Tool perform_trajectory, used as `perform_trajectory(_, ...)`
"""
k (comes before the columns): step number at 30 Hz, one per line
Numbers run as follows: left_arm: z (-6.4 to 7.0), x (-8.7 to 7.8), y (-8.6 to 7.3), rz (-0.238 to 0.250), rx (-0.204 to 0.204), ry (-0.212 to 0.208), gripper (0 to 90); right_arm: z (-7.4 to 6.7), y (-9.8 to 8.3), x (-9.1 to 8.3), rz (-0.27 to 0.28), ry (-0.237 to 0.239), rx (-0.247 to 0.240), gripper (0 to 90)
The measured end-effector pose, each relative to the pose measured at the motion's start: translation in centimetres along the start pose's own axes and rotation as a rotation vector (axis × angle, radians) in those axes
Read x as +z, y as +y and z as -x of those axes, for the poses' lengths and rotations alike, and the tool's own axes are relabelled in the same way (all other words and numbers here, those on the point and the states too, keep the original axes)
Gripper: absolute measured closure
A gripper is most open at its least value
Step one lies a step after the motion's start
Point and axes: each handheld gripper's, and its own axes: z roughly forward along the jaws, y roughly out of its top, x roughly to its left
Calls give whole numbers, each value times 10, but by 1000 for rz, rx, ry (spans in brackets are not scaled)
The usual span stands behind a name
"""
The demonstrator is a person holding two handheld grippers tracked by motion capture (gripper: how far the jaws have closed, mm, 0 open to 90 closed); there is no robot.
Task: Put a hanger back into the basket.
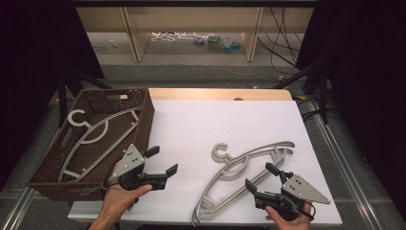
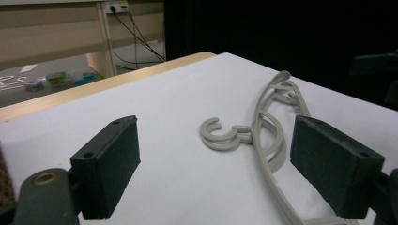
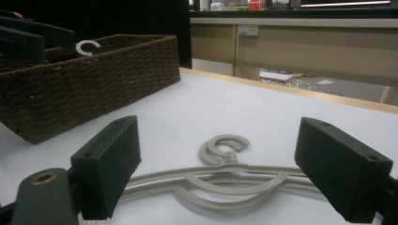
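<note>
Two stacked hangers point(image 1: 249, 165) lie between the wide-open left gripper point(image 1: 165, 163) and right gripper point(image 1: 261, 176); from above, the wicker basket point(image 1: 143, 122) reveals another hanger point(image 1: 93, 134).

Grey hangers point(image 3: 220, 180) lie between spread jaws, wicker basket point(image 3: 94, 79) beyond

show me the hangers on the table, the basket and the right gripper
hangers on the table point(image 1: 239, 165), high view, on the crossed necks below the hooks
basket point(image 1: 143, 125), high view, on its right wall
right gripper point(image 1: 261, 175), high view, midway between its open jaws
</note>
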Motion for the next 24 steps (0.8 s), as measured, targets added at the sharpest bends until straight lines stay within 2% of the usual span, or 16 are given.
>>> perform_trajectory(2, 4, 4, -1, -9, 14, -18, 160, -1, 0, -1, -2, 6, 15, 155)
perform_trajectory(9, 18, 21, -7, -72, 41, -53, 162, -2, 0, -2, 8, -9, 9, 155)
perform_trajectory(14, 27, 39, -12, -153, 49, -82, 170, -3, 1, -3, -6, -20, -1, 156)
perform_trajectory(18, 32, 56, -14, -224, 47, -110, 188, -4, 0, -1, 9, -5, 7, 157)
perform_trajectory(19, 33, 61, -14, -240, 64, -117, 189, -4, 1, -3, -9, -11, -1, 157)
perform_trajectory(21, 37, 70, -15, -275, 71, -123, 186, -3, 1, -4, -10, -20, 0, 157)
perform_trajectory(22, 38, 75, -16, -297, 78, -128, 186, -3, 1, -4, -5, -10, 5, 157)
perform_trajectory(23, 40, 80, -17, -299, 70, -129, 185, -3, 0, -3, 11, -8, 7, 157)
perform_trajectory(24, 39, 84, -17, -324, 96, -132, 185, -3, 1, -4, 11, -10, 7, 157)
